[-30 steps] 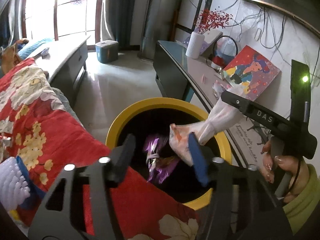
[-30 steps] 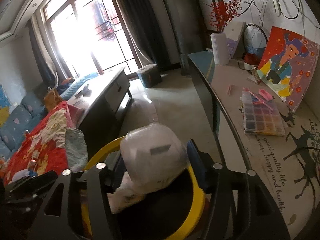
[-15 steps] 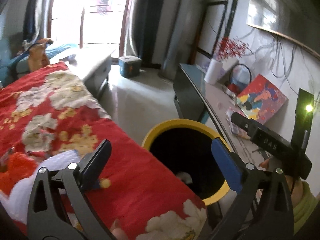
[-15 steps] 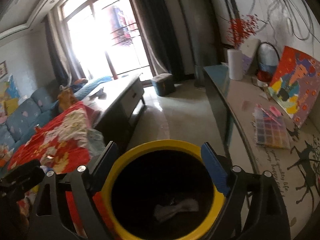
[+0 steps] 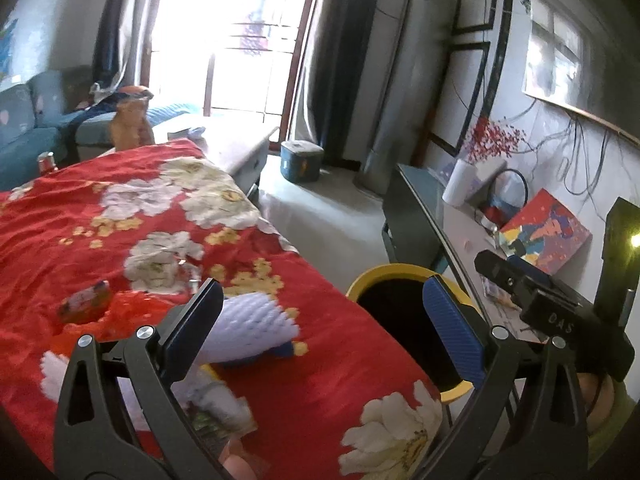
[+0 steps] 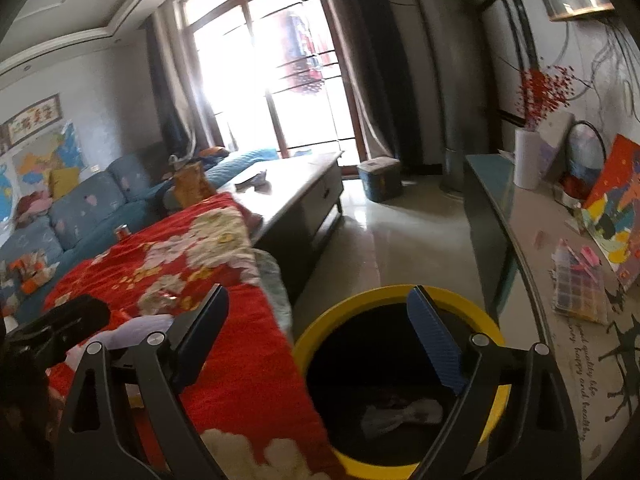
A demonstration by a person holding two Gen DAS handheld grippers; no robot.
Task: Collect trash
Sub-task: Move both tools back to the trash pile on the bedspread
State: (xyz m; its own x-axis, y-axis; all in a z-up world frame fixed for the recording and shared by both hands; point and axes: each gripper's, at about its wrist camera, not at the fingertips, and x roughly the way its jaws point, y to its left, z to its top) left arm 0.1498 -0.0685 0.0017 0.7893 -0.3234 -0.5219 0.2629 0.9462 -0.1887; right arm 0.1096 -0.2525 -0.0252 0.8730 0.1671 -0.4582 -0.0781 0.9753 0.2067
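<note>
Item: yellow-rimmed bin (image 6: 400, 360), standing on the floor just beside the edge of the red flowered cloth (image 5: 160, 216). All places below are given from the bin.

Contents: a crumpled pale wrapper (image 6: 400, 412) lies at the bottom; the rest of the dark interior cannot be made out.

Left gripper (image 5: 320, 332): jaws have just been opening and stand wide apart, nothing between them. It hangs above the cloth, on the side of the bin away from the console.

Right gripper (image 6: 320, 340): jaws have just been opening further, wide apart and empty. It hangs over the near rim of the bin.

Trash not yet collected, all on the cloth beside the bin:
- white foam netting (image 5: 248, 324), nearest the bin, just ahead of the left gripper;
- blurred packet (image 5: 216, 412), beside the netting and nearer the camera;
- small dark wrapper (image 5: 84, 300), further from the bin.

Step in hand, as judged: reach for the next piece. The foam netting looks soft and springy; a grip across its middle, closed firmly, should keep it from slipping. Approach low along the cloth without pinching the fabric. Thin wrappers likely need the pads pressed flat to the cloth.
</note>
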